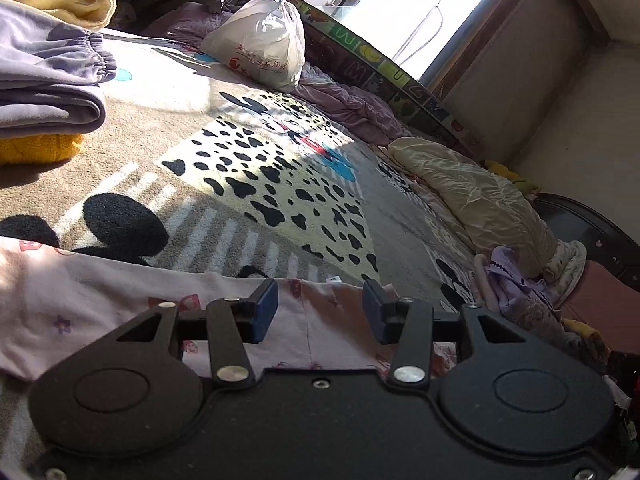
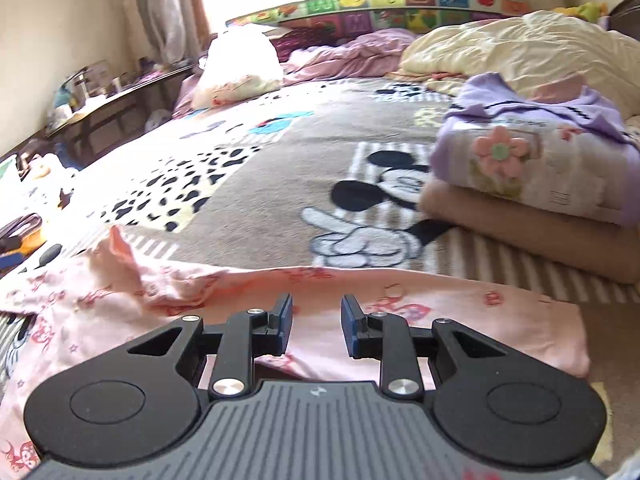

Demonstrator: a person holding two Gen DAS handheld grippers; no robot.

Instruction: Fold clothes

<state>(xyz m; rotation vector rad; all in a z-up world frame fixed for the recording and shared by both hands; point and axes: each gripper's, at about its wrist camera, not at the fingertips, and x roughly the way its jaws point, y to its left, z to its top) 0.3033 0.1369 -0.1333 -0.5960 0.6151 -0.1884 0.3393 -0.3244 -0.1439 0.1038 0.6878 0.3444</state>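
A pale pink printed garment point(image 1: 80, 300) lies spread flat on the cartoon-print blanket point(image 1: 248, 184) that covers the bed. My left gripper point(image 1: 320, 310) hovers just over the garment's far edge, open, with nothing between its blue pads point(image 1: 264, 312). In the right wrist view the same pink garment point(image 2: 460, 312) stretches across the foreground, with a crumpled raised part at the left. My right gripper point(image 2: 316, 326) is open above it, and the cloth lies below its fingers, not pinched.
A stack of folded clothes point(image 1: 44, 80) sits at the left. A white plastic bag point(image 1: 260, 40) and crumpled bedding point(image 1: 472, 196) lie farther off. At the right stands another folded pile point(image 2: 540, 176). A cluttered side table point(image 2: 92, 104) is beyond the bed's left side.
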